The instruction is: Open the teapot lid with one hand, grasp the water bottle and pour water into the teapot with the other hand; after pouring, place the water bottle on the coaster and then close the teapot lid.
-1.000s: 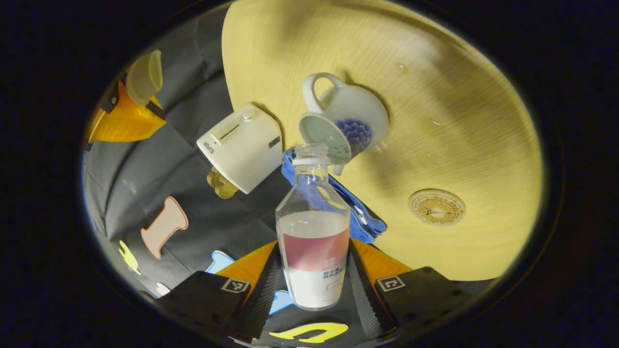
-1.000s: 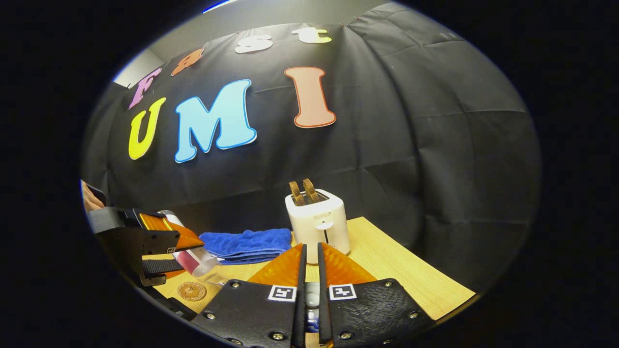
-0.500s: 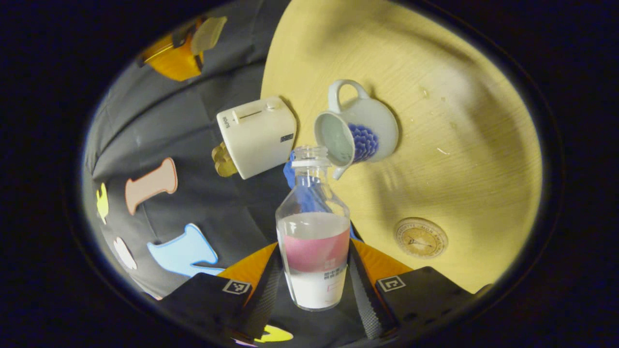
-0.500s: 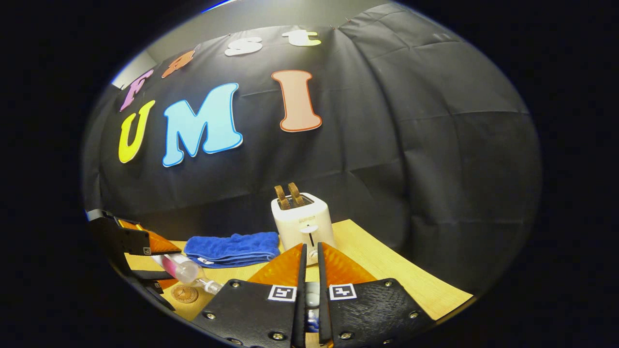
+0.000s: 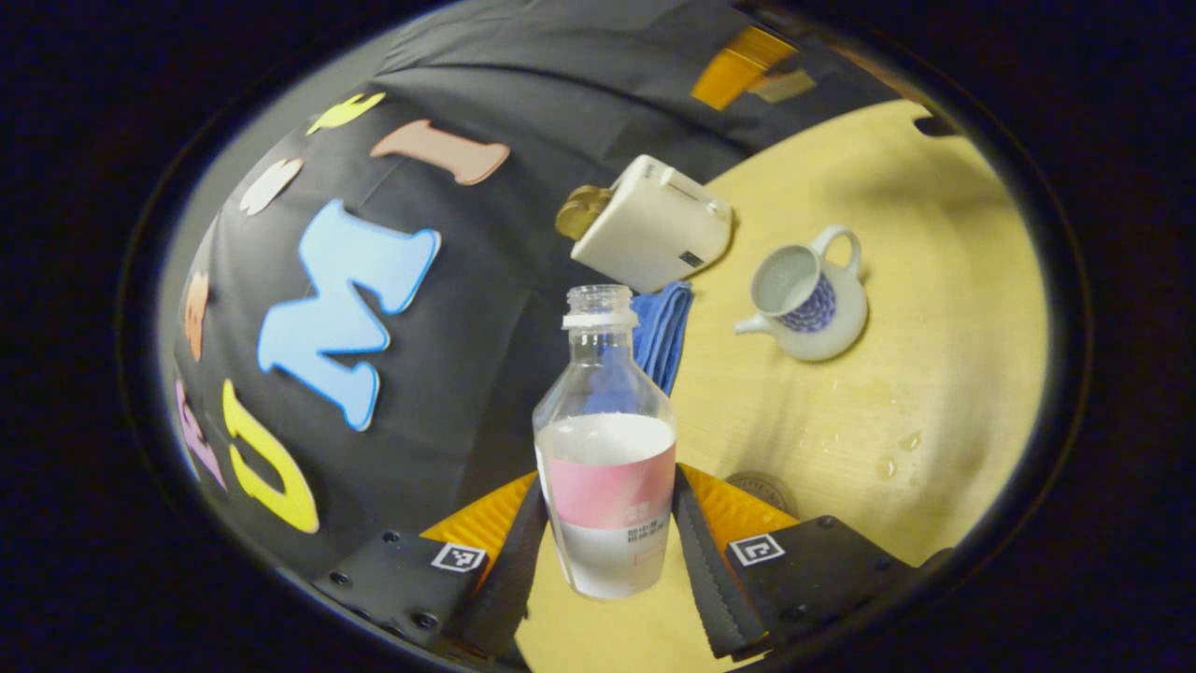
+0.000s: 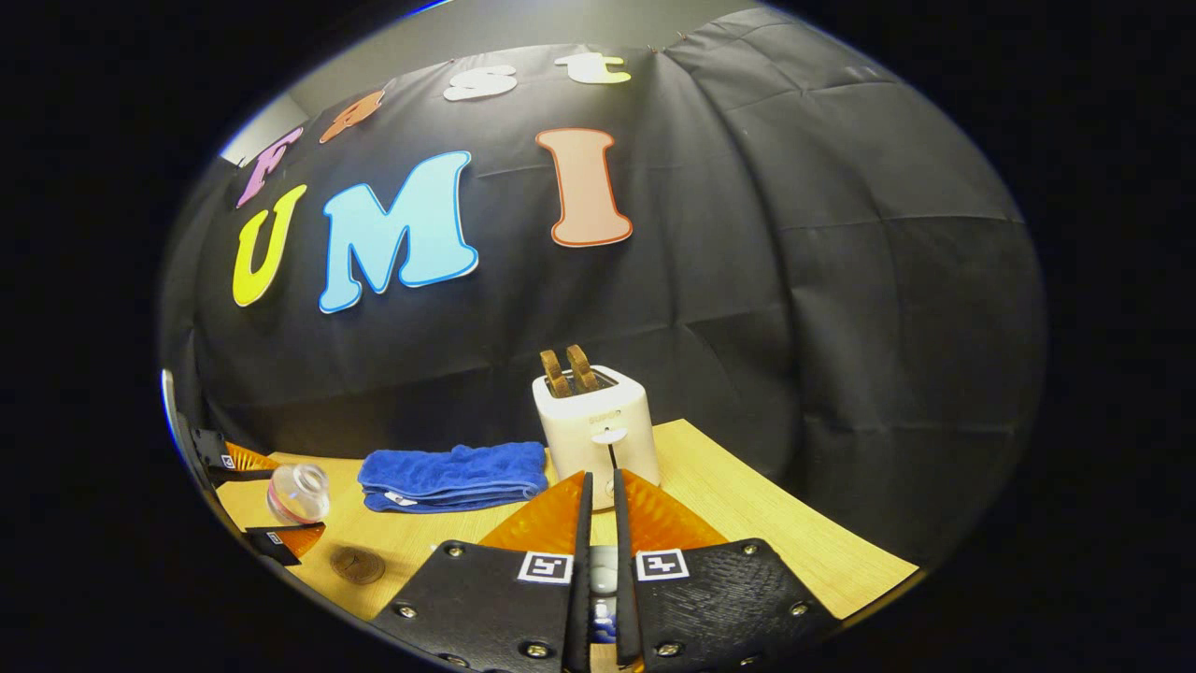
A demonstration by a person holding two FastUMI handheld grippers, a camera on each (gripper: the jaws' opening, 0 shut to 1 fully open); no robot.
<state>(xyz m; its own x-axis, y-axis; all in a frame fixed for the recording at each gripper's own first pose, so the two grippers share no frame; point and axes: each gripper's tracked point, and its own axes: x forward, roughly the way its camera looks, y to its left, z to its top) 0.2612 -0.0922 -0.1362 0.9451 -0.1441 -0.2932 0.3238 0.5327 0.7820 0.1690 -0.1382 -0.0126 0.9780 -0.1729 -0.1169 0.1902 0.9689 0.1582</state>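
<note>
My left hand-held gripper point(image 5: 607, 551) squeezed the water bottle point(image 5: 605, 449) low on its label, above the desk point(image 5: 916, 374). About half full, it felt heavy and slippery. My right hand-held gripper point(image 6: 598, 570) pinched the small teapot lid point(image 6: 603, 570), which could break. The teapot point(image 5: 805, 301) sat open, far right.

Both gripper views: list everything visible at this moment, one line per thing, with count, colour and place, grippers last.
Water bottle: one, clear with pink and white label, uncapped, between the left gripper's fingers.
Teapot: one, white with blue pattern, lid off, on the table.
Teapot lid: one, pale, pinched in the right gripper.
Coaster: one, round, brown, on the table near the bottle.
Towel: one, blue, folded, beside the toaster.
Toaster: one, white, two brown slices sticking up, at the table's back.
Table: one, light wood, some droplets.
Left gripper: shut on the bottle.
Right gripper: shut on the lid.
</note>
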